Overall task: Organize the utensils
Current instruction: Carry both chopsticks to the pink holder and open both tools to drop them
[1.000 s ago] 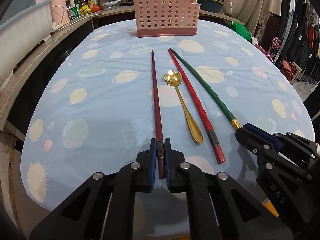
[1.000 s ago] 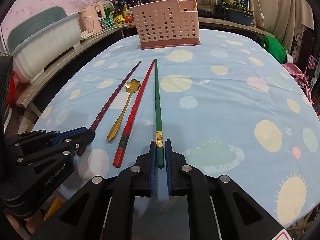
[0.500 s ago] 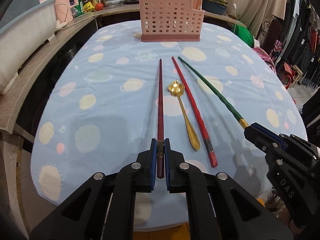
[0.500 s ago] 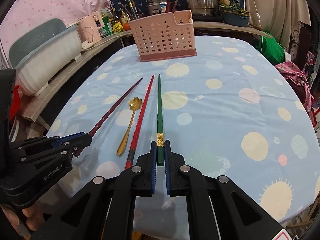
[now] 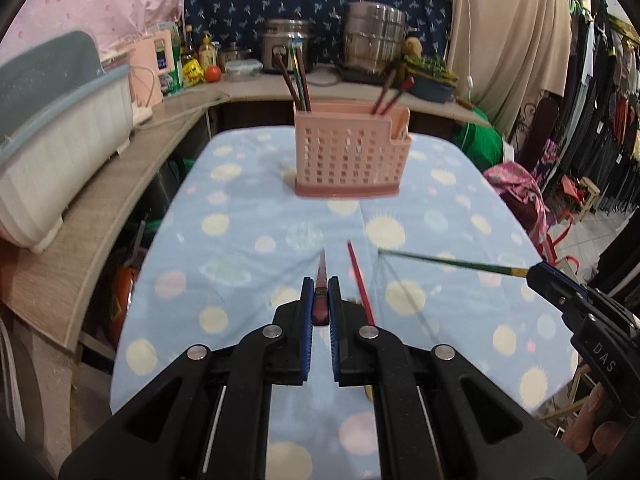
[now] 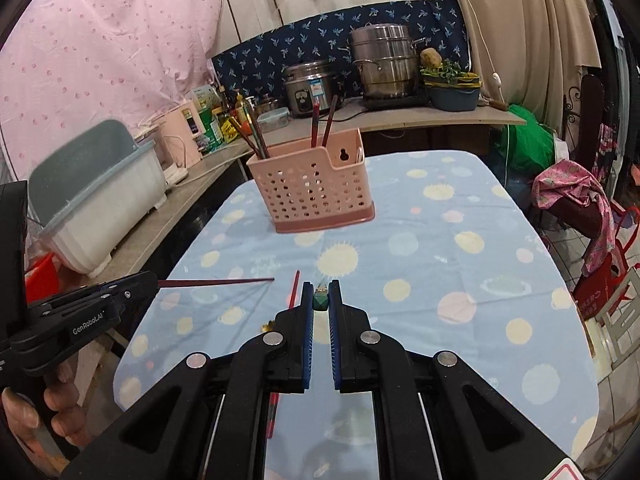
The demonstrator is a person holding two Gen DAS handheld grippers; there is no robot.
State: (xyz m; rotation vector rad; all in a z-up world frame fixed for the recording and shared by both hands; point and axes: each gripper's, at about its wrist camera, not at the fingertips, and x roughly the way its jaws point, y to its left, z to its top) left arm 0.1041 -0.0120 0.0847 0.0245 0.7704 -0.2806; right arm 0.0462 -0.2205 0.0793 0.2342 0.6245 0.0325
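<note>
My left fingers (image 5: 320, 300) pinch the dark red chopstick (image 5: 321, 280), my right fingers (image 6: 321, 300) the green chopstick (image 6: 320, 298), both lifted off the counter (image 5: 240, 248). The pink basket (image 5: 352, 156) already holds several; the red chopstick (image 5: 360, 280) lies waiting

**Even indoor light, soft blur, heavy fisheye bend**

Both views are moderately bright, lit evenly from above with no harsh glare. The left claw (image 5: 321, 304) and right claw (image 6: 321, 300) sit sharp and dark in the foreground, while the blue cloth of the desk (image 5: 240, 264) just ahead of them is smeared. Thin shadows of the green chopstick (image 5: 440, 259) fall on the cloth right of the left claw. Beyond the claws, the pink basket (image 6: 312, 188) looks slightly soft. Frame corners go black, and edges bow strongly outward.
</note>
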